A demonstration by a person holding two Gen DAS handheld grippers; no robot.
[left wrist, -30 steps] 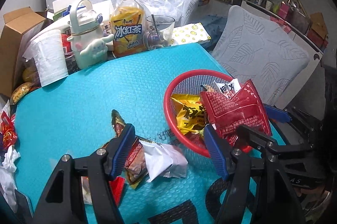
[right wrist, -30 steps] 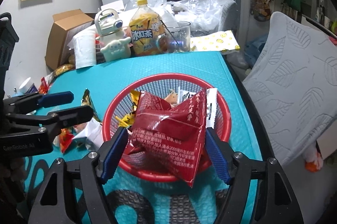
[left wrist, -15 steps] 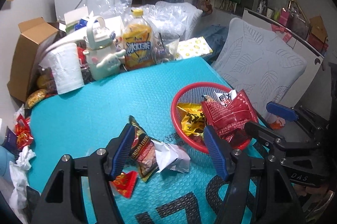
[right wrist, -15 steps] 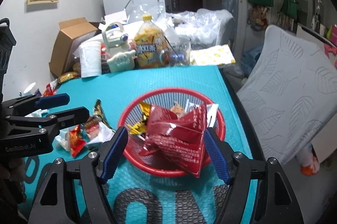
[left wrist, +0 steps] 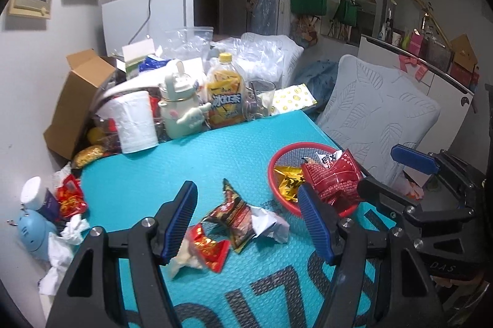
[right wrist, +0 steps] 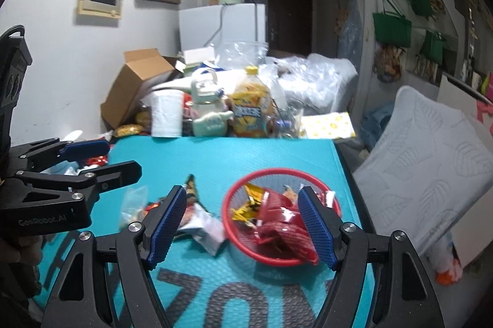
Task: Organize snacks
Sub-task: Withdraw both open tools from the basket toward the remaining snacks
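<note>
A red mesh basket point(left wrist: 286, 147) point(right wrist: 279, 174) on the teal mat holds a red snack bag point(left wrist: 334, 180) point(right wrist: 279, 231), a yellow packet point(left wrist: 285, 180) and others. Loose on the mat to its left lie a dark red packet point(left wrist: 232, 212), a white crumpled packet point(left wrist: 268, 223) point(right wrist: 205, 228) and a small red packet point(left wrist: 211, 246). My left gripper point(left wrist: 248, 223) is open and empty, raised above the loose packets. My right gripper point(right wrist: 240, 228) is open and empty, raised above the basket's left side.
The back of the table is crowded: paper roll point(left wrist: 134, 121), pale green kettle jug point(left wrist: 178, 109), iced tea bottle point(left wrist: 223, 97), glass point(left wrist: 258, 100), cardboard box point(left wrist: 75, 100). Red wrappers and tissues point(left wrist: 69, 217) lie at the left edge. A grey cushion point(left wrist: 382, 112) stands right.
Both grippers have pulled back and up from the table. The right gripper's open jaws have drawn away from the red bag, which now lies in the basket.
</note>
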